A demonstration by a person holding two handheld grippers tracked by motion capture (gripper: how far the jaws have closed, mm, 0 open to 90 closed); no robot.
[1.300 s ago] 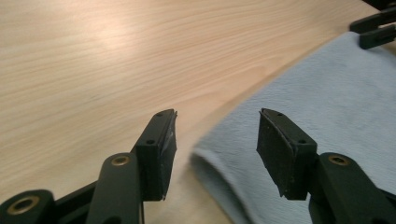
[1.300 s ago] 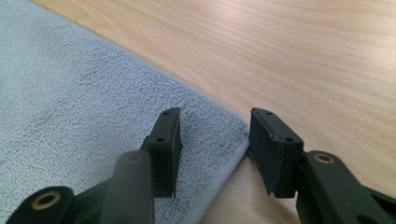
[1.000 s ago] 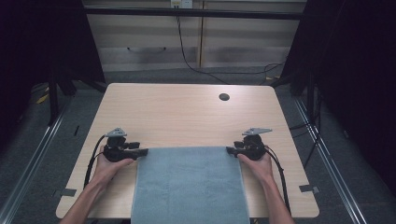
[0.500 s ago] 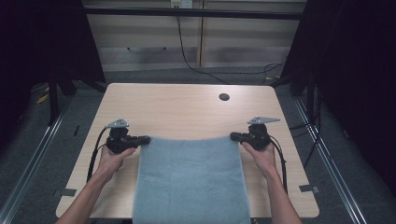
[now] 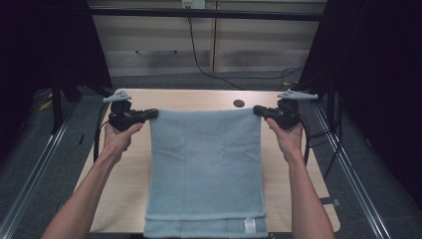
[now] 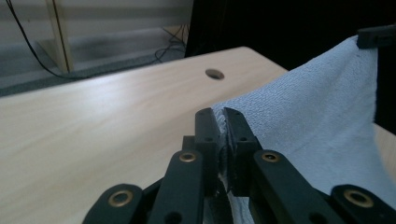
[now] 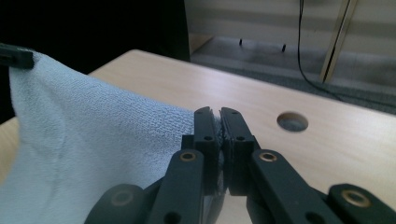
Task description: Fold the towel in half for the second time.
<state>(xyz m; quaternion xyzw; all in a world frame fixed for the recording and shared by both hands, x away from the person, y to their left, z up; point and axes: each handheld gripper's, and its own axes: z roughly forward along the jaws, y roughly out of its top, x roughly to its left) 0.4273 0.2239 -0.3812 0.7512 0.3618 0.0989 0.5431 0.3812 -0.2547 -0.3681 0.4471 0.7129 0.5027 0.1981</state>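
A light blue towel (image 5: 205, 169) hangs stretched between the two grippers, above the wooden table (image 5: 124, 189). The left gripper (image 5: 149, 114) is clamped on the towel's far left corner, and the right gripper (image 5: 259, 110) is clamped on its far right corner; both pairs of jaws are pressed together with the cloth between them. The towel's top edge is lifted off the table, while its near edge with a small white label (image 5: 250, 225) lies at the table's near edge. A round hole (image 5: 239, 103) in the table is just behind the towel's top edge.
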